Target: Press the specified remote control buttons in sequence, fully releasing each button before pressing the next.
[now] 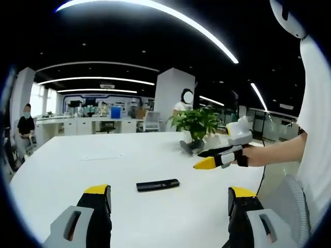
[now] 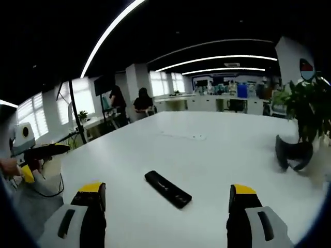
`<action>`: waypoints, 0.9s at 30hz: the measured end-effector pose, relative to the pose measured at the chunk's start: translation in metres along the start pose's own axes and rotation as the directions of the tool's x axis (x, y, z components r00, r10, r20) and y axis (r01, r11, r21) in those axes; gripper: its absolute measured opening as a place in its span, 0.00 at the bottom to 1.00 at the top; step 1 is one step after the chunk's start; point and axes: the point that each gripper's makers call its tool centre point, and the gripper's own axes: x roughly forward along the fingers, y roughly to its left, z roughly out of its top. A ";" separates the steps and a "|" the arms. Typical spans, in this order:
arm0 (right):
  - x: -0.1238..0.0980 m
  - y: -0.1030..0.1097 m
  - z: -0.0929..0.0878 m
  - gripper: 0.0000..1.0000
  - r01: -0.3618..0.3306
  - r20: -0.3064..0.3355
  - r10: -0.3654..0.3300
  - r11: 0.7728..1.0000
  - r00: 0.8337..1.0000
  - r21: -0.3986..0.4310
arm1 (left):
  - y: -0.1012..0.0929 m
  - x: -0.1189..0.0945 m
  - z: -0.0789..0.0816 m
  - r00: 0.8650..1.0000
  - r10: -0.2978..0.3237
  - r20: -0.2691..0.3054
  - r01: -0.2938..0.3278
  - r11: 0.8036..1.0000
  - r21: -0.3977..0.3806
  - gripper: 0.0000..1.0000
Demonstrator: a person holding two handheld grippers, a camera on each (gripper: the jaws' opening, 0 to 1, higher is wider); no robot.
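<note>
The bench (image 1: 129, 160) is smooth white laminate with a soft sheen. The remote control (image 2: 167, 189) looks like matt black plastic. Both grippers' jaws are black plastic with glossy yellow tips.

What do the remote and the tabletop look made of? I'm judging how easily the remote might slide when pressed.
The remote control looks like black plastic with a dull sheen; its buttons are too small to make out. The table looks like a smooth white laminate or painted surface, softly reflecting the ceiling lights. Smooth against smooth, so it could probably slide under a sideways push.
</note>
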 end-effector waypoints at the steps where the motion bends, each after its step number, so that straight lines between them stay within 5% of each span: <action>1: -0.004 0.000 0.000 0.99 0.009 0.006 -0.010 1.000 1.000 0.004 | 0.000 0.000 0.000 1.000 0.000 0.001 0.000 1.000 0.000 0.97; 15: -0.073 0.007 0.008 0.99 0.089 0.124 -0.101 0.991 0.987 0.100 | -0.003 0.001 0.001 1.000 0.003 0.005 -0.003 1.000 0.003 0.97; 27: -0.126 0.001 0.011 0.97 0.188 0.174 -0.195 0.981 0.965 0.054 | -0.001 -0.001 0.002 1.000 0.010 0.010 -0.010 1.000 0.002 0.97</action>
